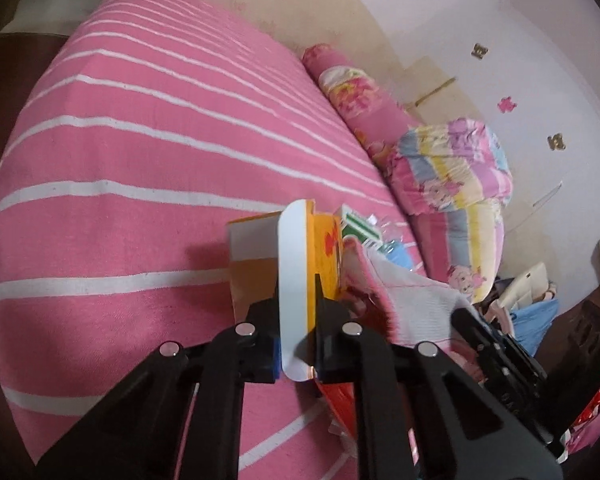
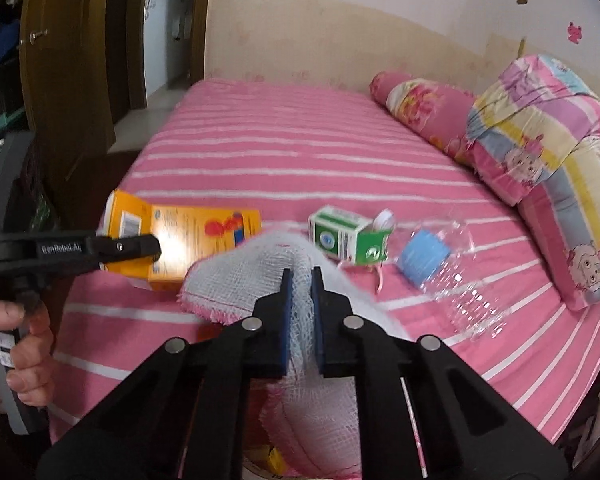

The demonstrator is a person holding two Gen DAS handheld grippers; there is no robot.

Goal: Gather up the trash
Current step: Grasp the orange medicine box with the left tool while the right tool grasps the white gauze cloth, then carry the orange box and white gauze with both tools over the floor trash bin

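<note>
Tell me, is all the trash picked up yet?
Not yet. The left gripper is shut on the orange box, held above the bed. The right gripper pinches the white mesh bag, which seems to have something yellow inside already. Left on the bed: the green carton and the clear plastic bottle.

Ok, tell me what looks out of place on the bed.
Trash lies on the bed: a green carton torn open on its side and a crushed clear bottle. The left gripper holds an orange box.
</note>
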